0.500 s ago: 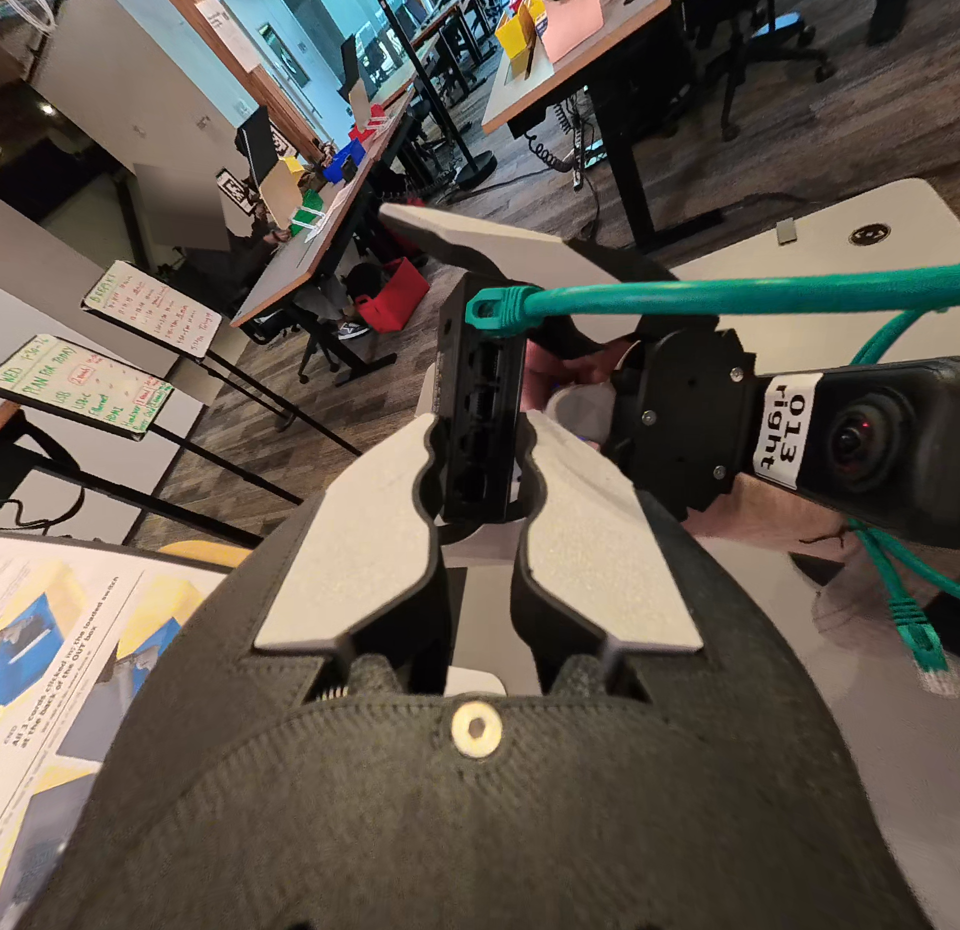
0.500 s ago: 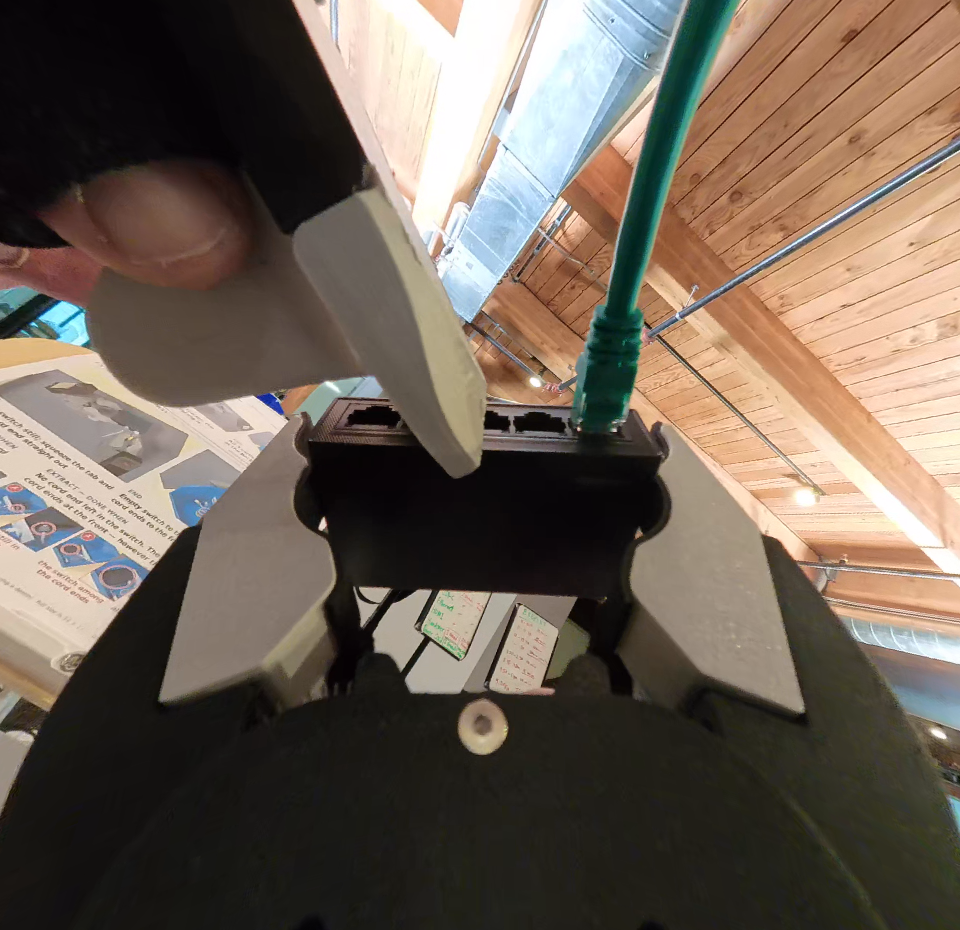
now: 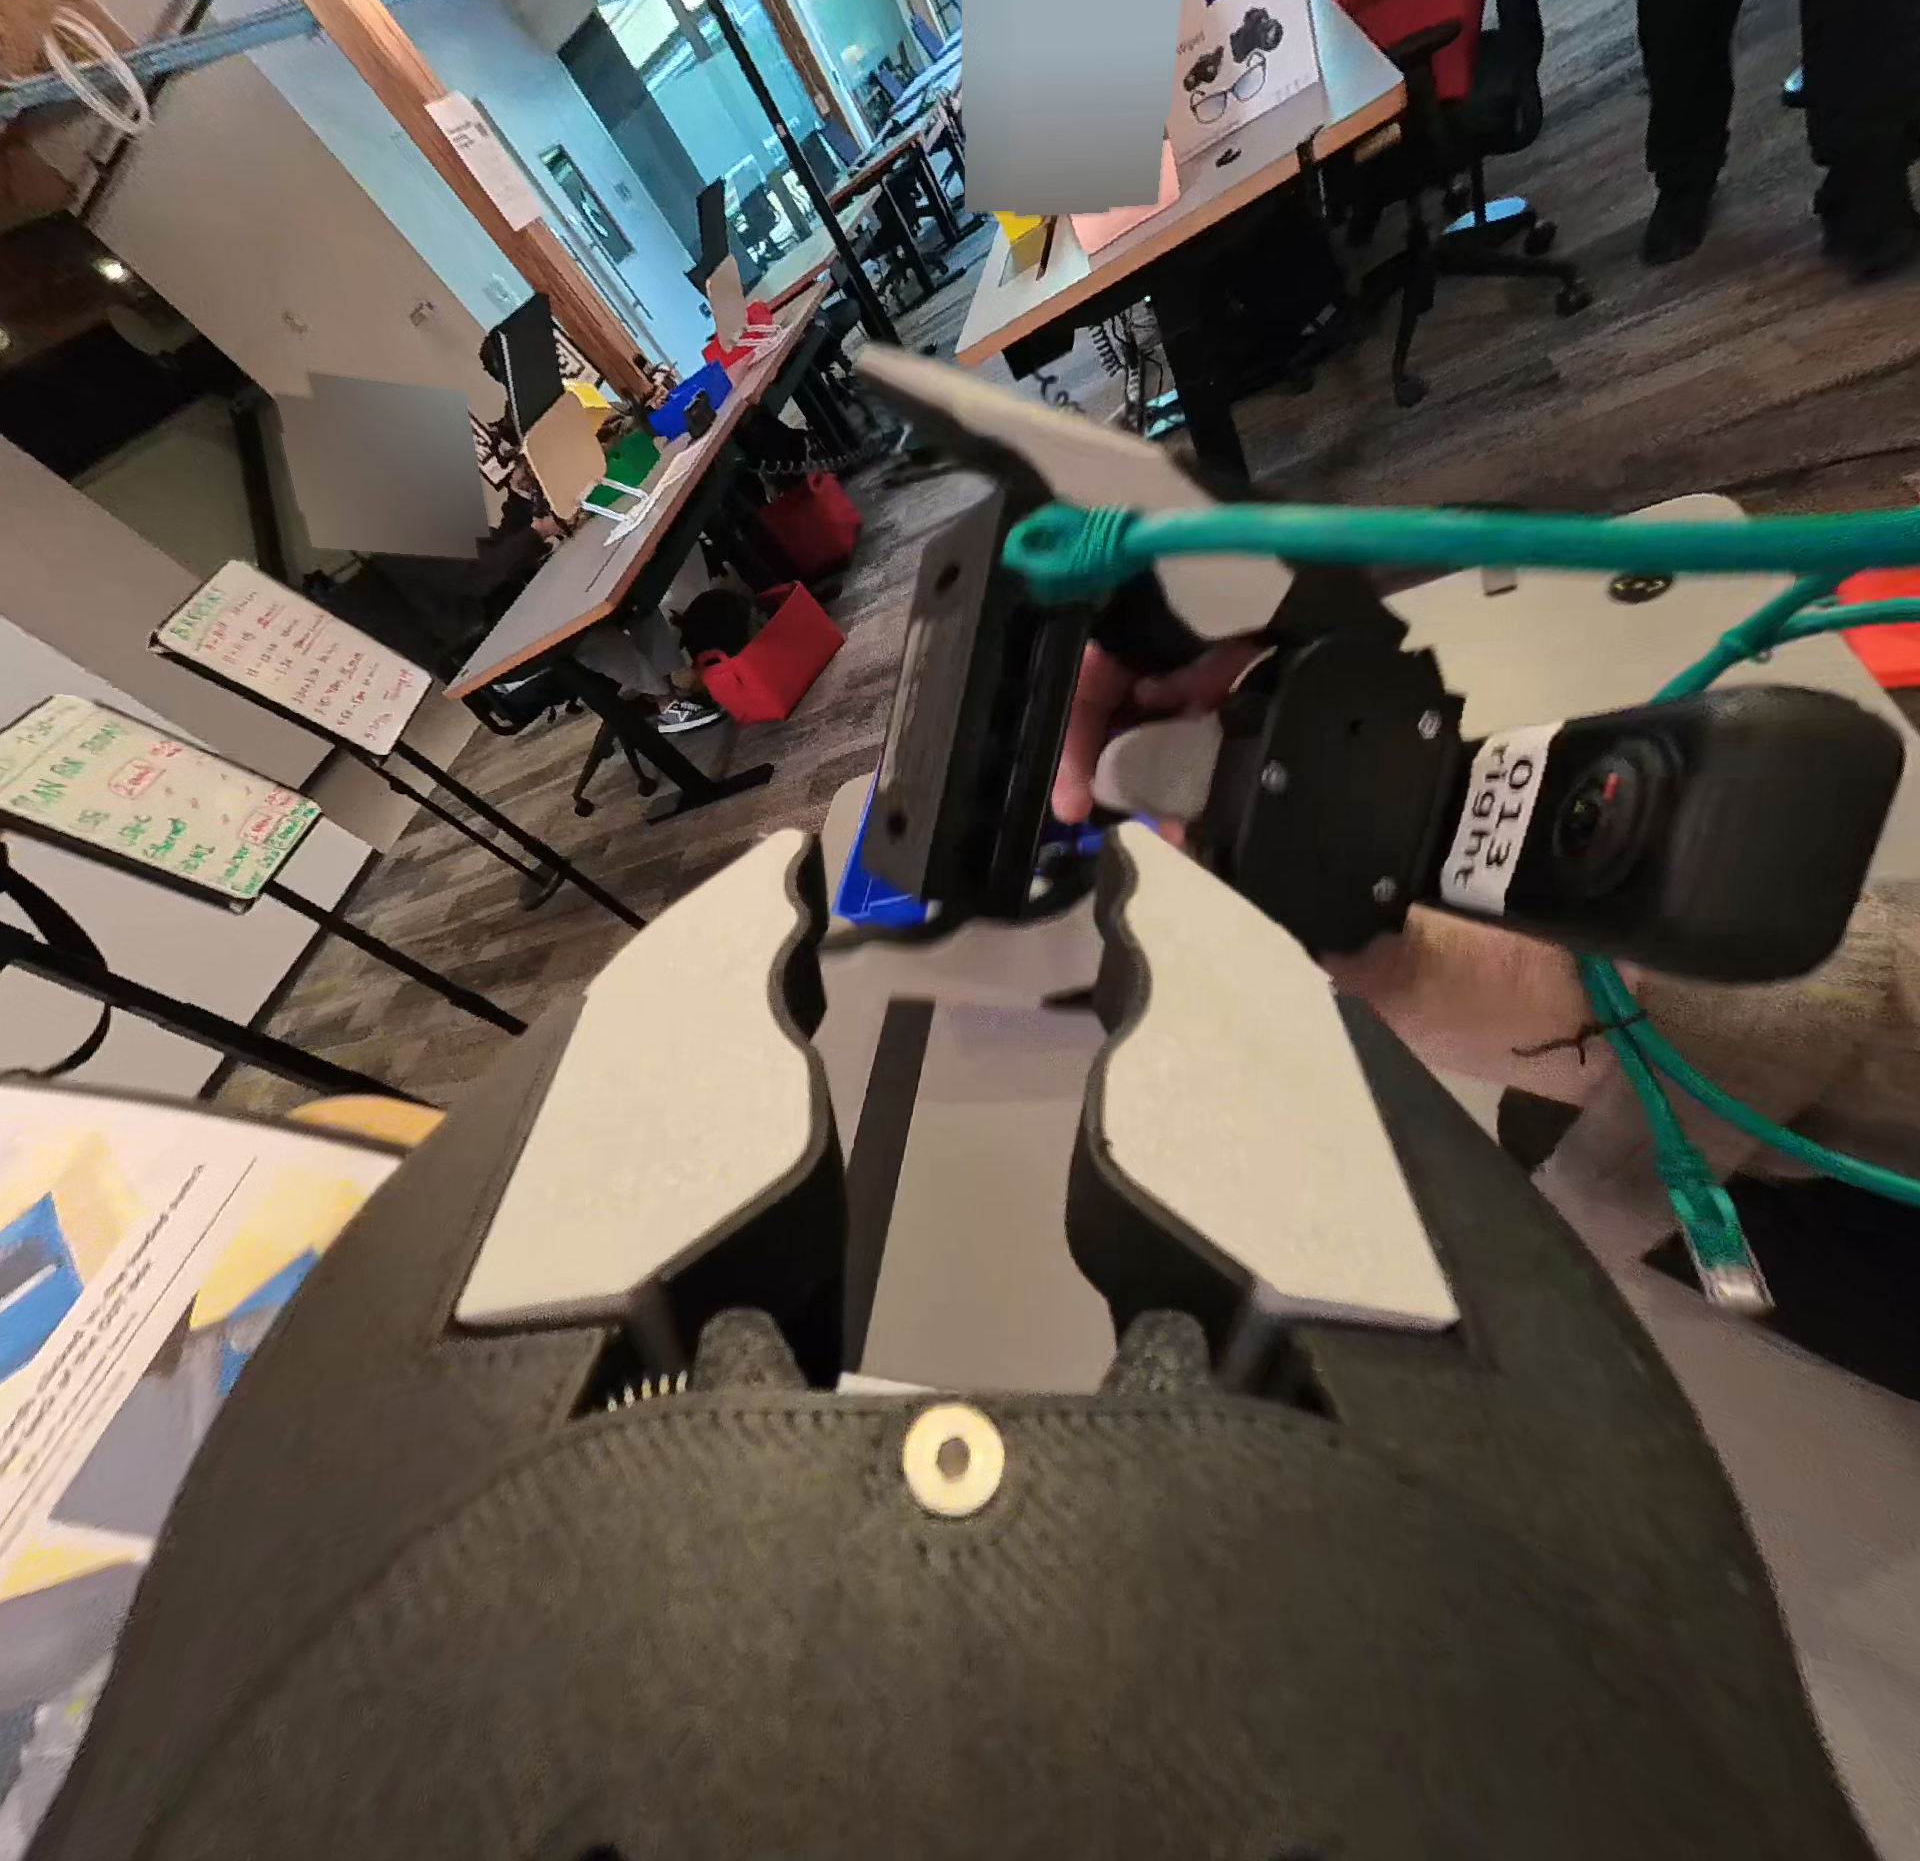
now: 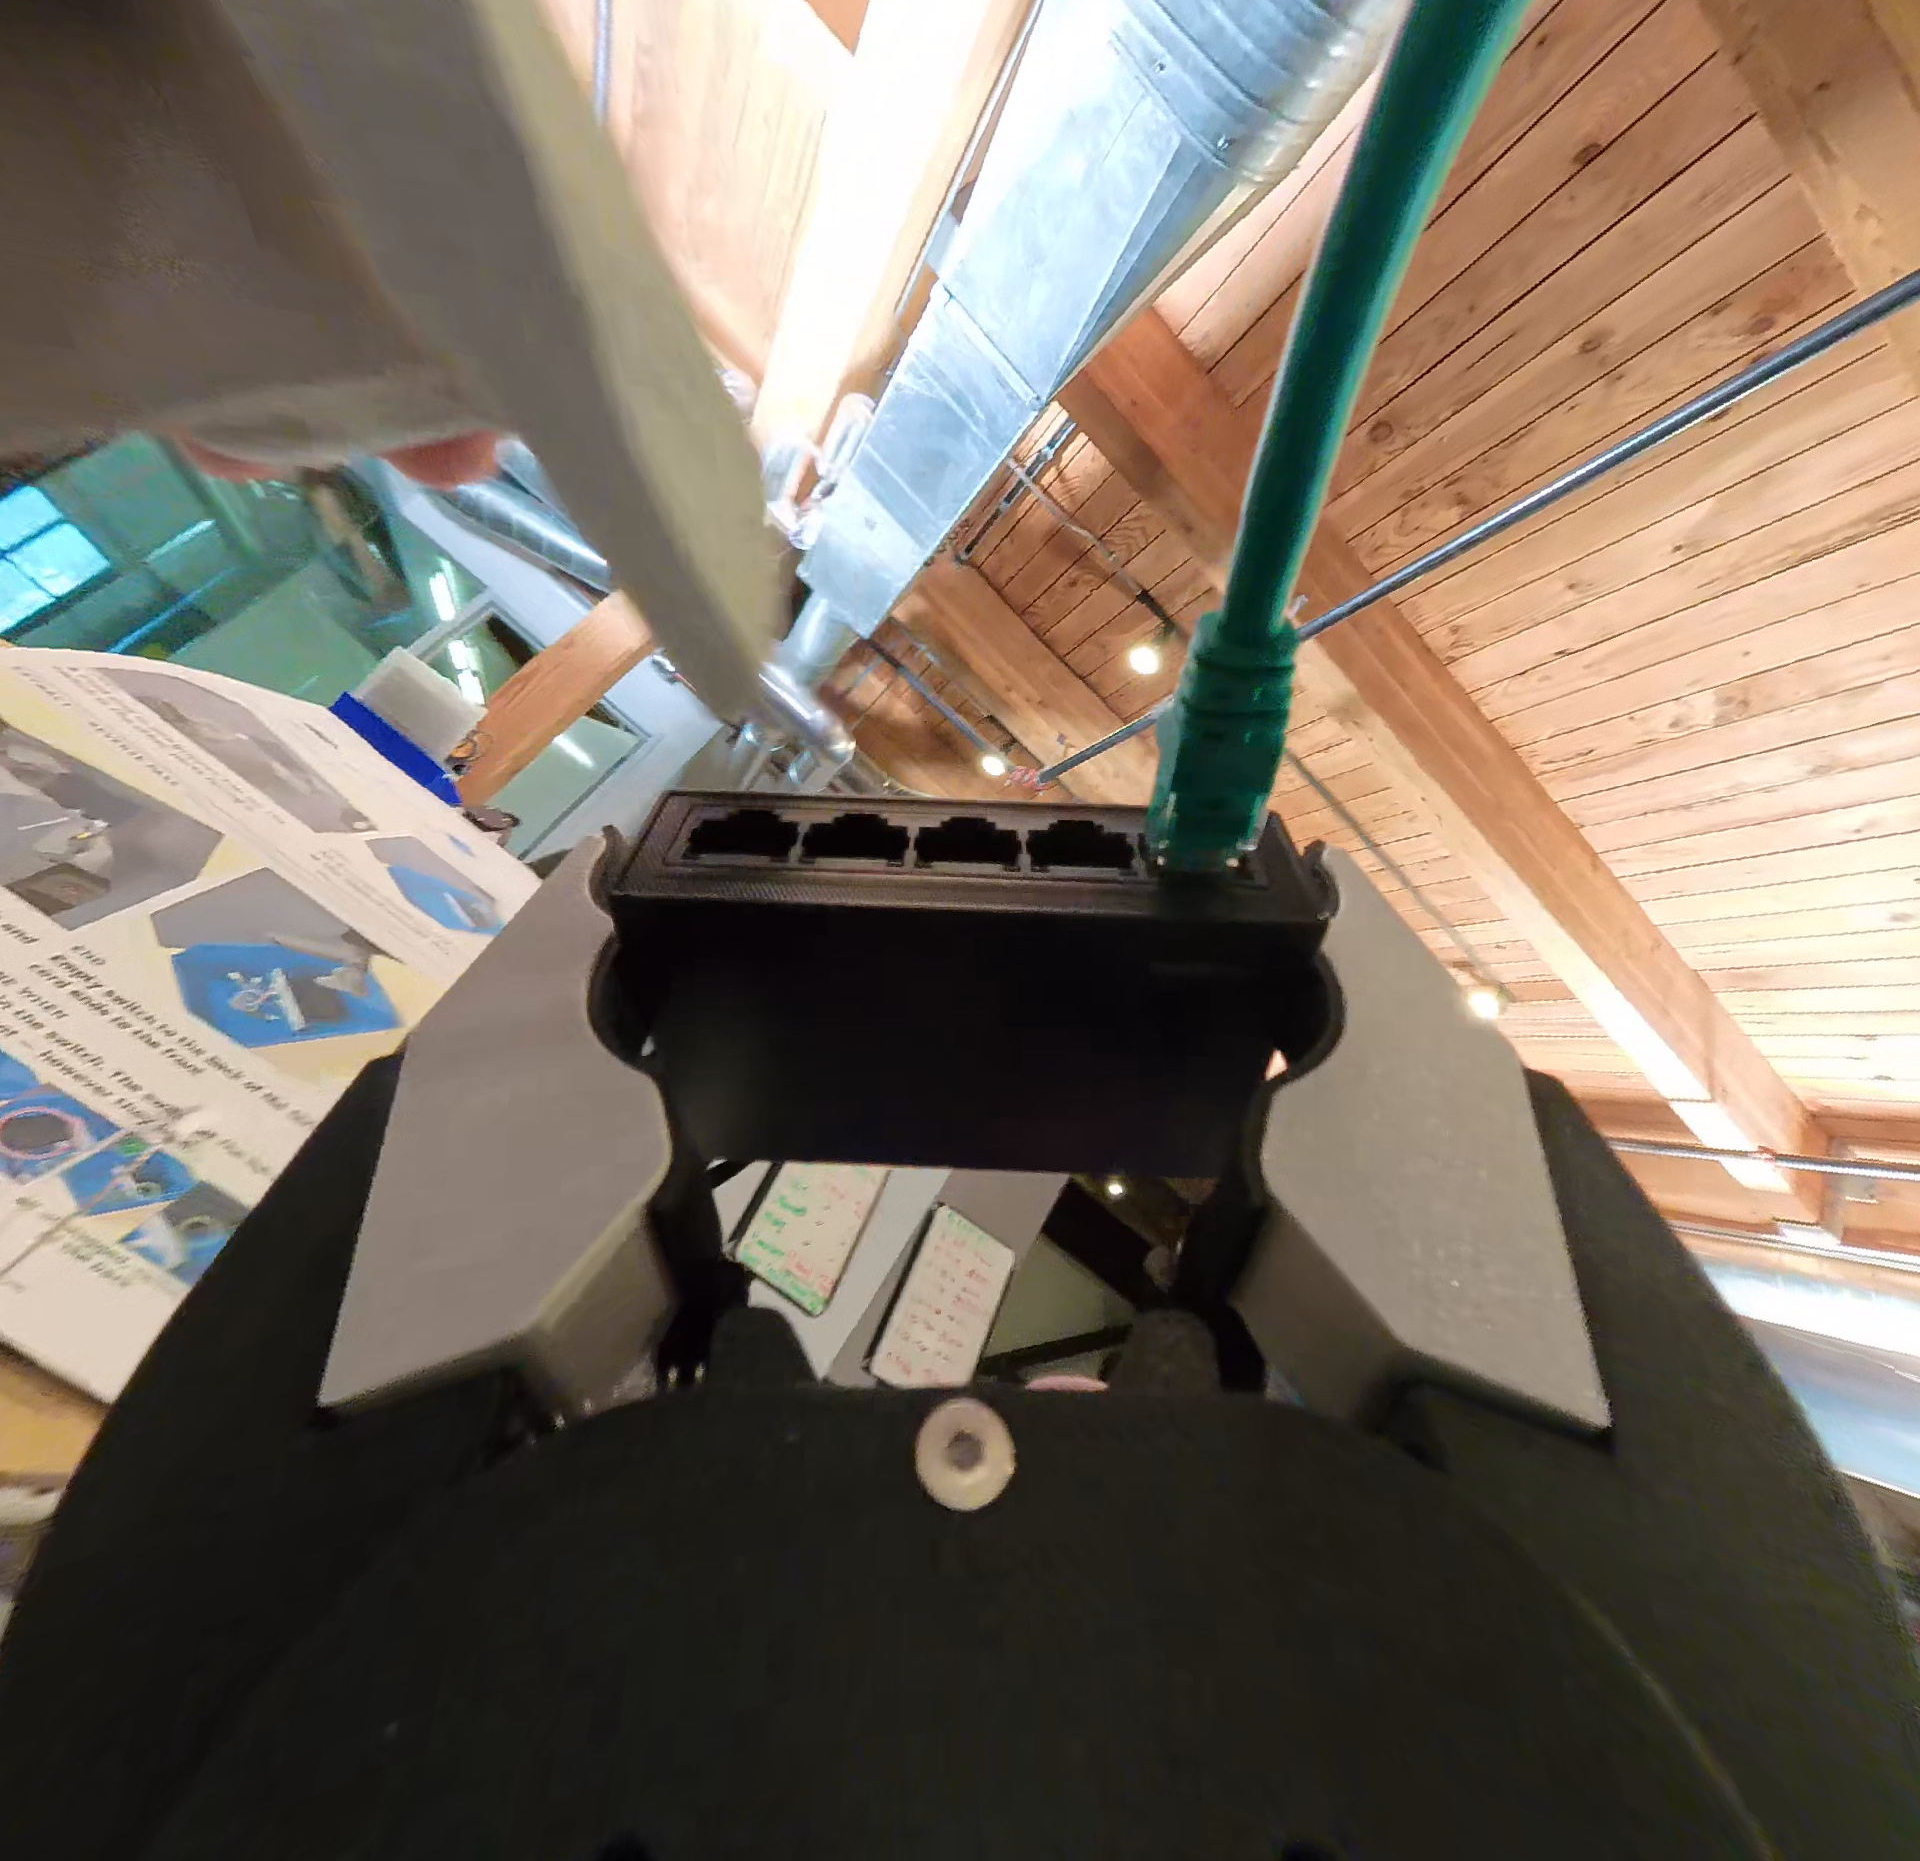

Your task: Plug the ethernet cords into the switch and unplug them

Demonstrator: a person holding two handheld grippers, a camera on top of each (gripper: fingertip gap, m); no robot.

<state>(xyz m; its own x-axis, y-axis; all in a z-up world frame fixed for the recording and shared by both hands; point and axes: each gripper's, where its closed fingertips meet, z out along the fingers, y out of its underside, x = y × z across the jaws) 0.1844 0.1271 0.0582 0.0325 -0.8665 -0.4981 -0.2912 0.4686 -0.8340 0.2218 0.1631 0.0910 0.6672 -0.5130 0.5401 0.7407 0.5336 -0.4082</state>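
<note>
**A:** ok so going left to right in the left wrist view: a printed sheet (image 3: 125,1323) sits at the far left edge, two small whiteboards (image 3: 156,803) on stands above it. The left gripper (image 3: 961,907) has its fingers spread wide with nothing between them, just a gap. The switch (image 3: 951,710) sits right past the fingertips, not touching either one as far as I can tell.

**B:** who's got the switch then?

**A:** the right gripper (image 3: 1101,606). It comes in from the right side of that view, with its camera pointing back at us. In the right wrist view the right gripper (image 4: 961,938) has its fingers closed onto the two short ends of the switch (image 4: 966,990), ports facing up toward the wood ceiling.

**B:** and the cords?

**A:** one green cord (image 4: 1221,762) is plugged into the rightmost port, the four ports left of it are empty. Same cord (image 3: 1455,538) runs off to the right in the left view. Another green plug (image 3: 1704,1229) hangs loose lower right, over the grey bench (image 3: 1818,1499). A pale finger of the left gripper (image 4: 623,336) cuts across the upper left of the right view, blurry, above the switch and clear of it. There's also a blue bin (image 3: 868,892) just behind the switch.
</note>
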